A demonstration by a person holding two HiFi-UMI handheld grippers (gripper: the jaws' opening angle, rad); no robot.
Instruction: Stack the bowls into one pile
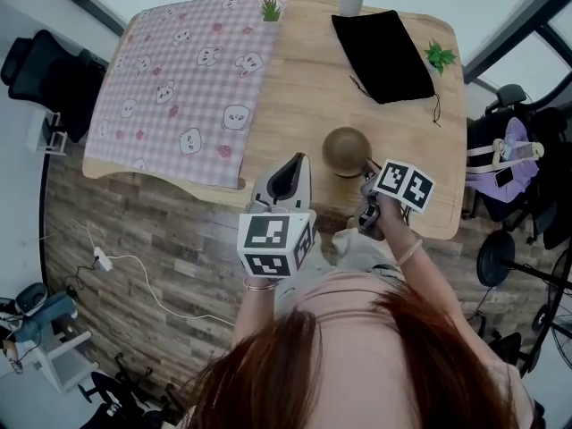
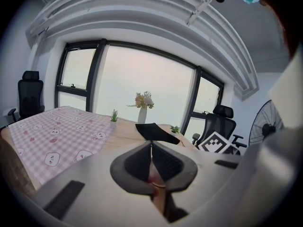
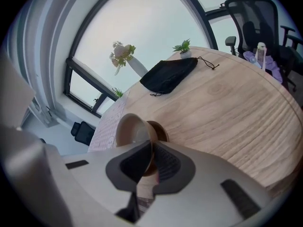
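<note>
R gripper (image 3: 151,145): jaws narrow, almost together, w/ the thin rim of a pale bowl (image 3: 130,126) running between the pads. Pads look to be on the rim. Gripper angled down toward the counter (image 3: 227,108).

Pale bowl sits right at the R gripper's tips, tilted, opening facing to the gripper's left. A dark bowl (image 3: 161,130) is just behind it on the gripper's right, touching it. Pale one seems to lean in or on the dark one; can't tell if it's fully seated. From the head view the two read as one round brown shape just ahead of the R gripper, near the counter's near edge.

L gripper (image 2: 151,145): jaws together at the tips, nothing between them. Held up off the counter, to the left of the R gripper and apart from the bowls, pointing across the counter.

Around them:
- Black pouch (image 3: 168,77) well ahead of the R gripper, flat on the counter, cord trailing off it.
- Vase w/ flowers (image 3: 135,65) further ahead still, at the far edge by the window.
- Small green plant (image 3: 183,46) beyond the pouch, ahead-right.
- Pink check cloth (image 2: 52,136) ahead-left of the L gripper, covering that side of the counter.
- Office chair (image 2: 220,122) ahead-right of the L gripper, off the counter.
</note>
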